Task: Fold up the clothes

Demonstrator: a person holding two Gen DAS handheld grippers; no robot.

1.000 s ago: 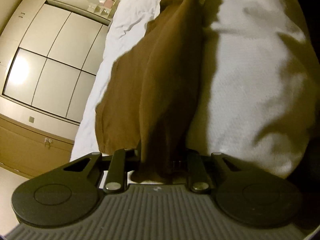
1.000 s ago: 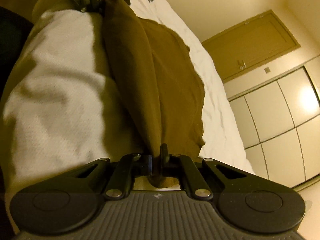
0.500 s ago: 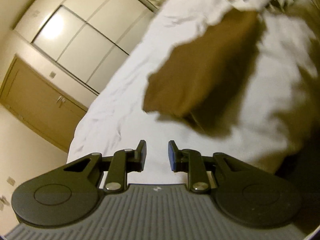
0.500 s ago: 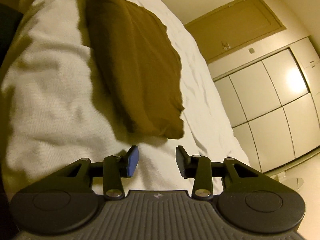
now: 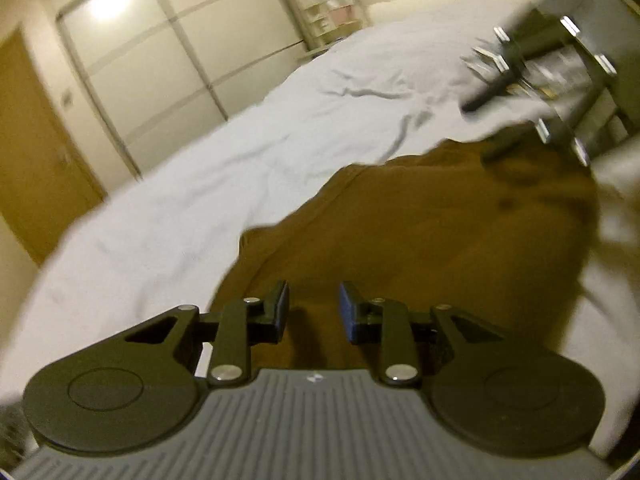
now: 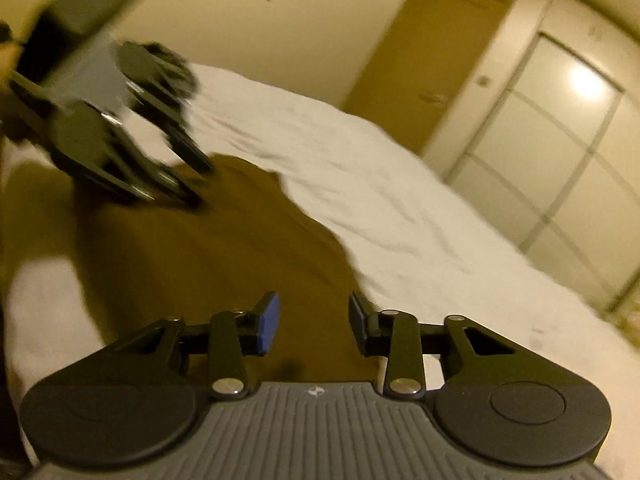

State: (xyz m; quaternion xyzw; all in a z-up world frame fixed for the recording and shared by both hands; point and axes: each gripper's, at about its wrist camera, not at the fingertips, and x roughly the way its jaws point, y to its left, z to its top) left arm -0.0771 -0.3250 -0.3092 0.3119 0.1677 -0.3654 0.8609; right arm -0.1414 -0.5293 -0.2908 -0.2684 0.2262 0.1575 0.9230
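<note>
A brown garment (image 5: 432, 240) lies folded flat on the white bed (image 5: 200, 200). My left gripper (image 5: 313, 308) hovers open just above its near edge, nothing between the fingers. In the right wrist view the same brown garment (image 6: 208, 264) spreads under my right gripper (image 6: 314, 320), which is open and holds nothing. Each gripper shows blurred in the other's view: the right gripper (image 5: 532, 92) over the garment's far end, the left gripper (image 6: 120, 132) at the upper left over the cloth.
White rumpled bedding (image 6: 380, 200) stretches beyond the garment. Pale sliding wardrobe doors (image 5: 168, 48) and a wooden door (image 6: 424, 56) stand past the bed. A small white shelf unit (image 5: 332, 12) sits by the bed's far corner.
A second ago both grippers were shut on the hanging brown garment. They let go, it dropped flat on the bed, and both swung round over it, open.
</note>
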